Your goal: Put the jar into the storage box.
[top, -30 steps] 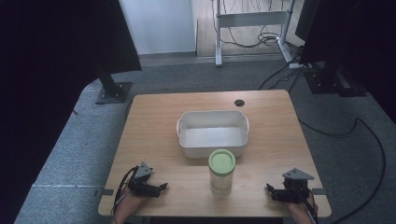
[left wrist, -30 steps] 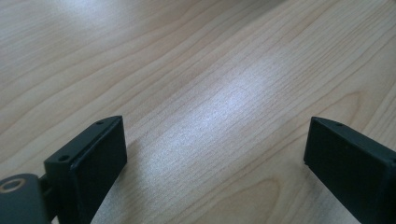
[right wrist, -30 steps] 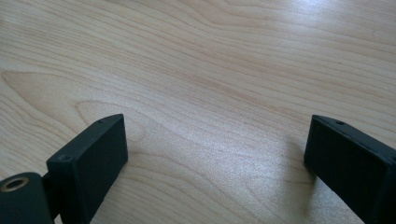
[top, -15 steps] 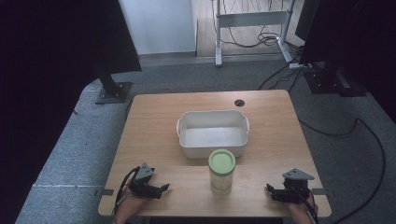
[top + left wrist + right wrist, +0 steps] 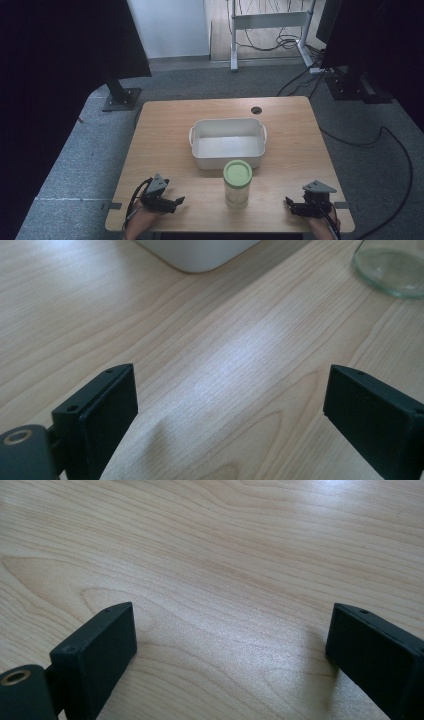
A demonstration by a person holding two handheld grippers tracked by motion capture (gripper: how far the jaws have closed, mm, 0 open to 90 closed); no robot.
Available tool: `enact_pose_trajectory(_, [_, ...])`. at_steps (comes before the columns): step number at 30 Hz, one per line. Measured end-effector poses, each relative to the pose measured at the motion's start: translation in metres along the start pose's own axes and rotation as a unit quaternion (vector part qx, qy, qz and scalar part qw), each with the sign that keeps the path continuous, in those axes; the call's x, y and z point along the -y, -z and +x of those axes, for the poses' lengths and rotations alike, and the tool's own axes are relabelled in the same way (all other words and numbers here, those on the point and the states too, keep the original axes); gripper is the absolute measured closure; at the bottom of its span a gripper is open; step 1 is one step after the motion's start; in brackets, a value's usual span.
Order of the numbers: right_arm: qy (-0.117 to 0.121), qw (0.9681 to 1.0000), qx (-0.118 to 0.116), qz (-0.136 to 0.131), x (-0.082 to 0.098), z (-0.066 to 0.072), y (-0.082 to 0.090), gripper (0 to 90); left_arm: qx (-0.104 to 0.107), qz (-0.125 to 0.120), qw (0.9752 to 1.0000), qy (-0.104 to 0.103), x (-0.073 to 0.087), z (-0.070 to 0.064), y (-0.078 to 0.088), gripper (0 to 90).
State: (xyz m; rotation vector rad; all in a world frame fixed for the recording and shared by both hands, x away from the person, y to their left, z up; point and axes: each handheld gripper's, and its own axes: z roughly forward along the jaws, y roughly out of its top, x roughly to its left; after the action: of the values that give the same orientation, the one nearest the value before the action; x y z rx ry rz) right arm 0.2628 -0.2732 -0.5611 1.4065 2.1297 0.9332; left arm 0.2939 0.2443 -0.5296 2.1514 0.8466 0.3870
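Note:
A glass jar (image 5: 237,183) with a green lid stands upright near the front middle of the wooden table (image 5: 165,130). Just behind it sits an empty white tub (image 5: 227,143) with handles. My left gripper (image 5: 176,201) rests at the front left, open, pointing right toward the jar; in the left gripper view (image 5: 227,410) the jar's glass base (image 5: 392,267) shows at top right and the tub's corner (image 5: 197,252) at top. My right gripper (image 5: 288,204) lies at the front right corner, open over bare wood (image 5: 230,645), pointing left.
A round cable hole (image 5: 256,110) is in the table's far right part. Black stands (image 5: 120,97) and cables (image 5: 390,145) lie on the grey carpet around the table. Bare wood stretches between each gripper and the jar.
The left gripper has shifted slightly toward the front edge and turned a little. The right gripper, jar and tub have stayed put.

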Motion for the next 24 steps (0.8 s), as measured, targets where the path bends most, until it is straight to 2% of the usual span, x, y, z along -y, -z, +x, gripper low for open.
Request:
enact_pose_trajectory(14, [0.0,1.0,0.0,0.0,0.0,0.0,0.0,5.6,0.009,-0.013,0.9997,-0.016,-0.015,-0.01,0.007,7.1])
enact_pose_trajectory(24, [0.0,1.0,0.0,0.0,0.0,0.0,0.0,5.6,0.023,-0.019,0.9993,-0.024,-0.027,-0.018,0.008,7.1])
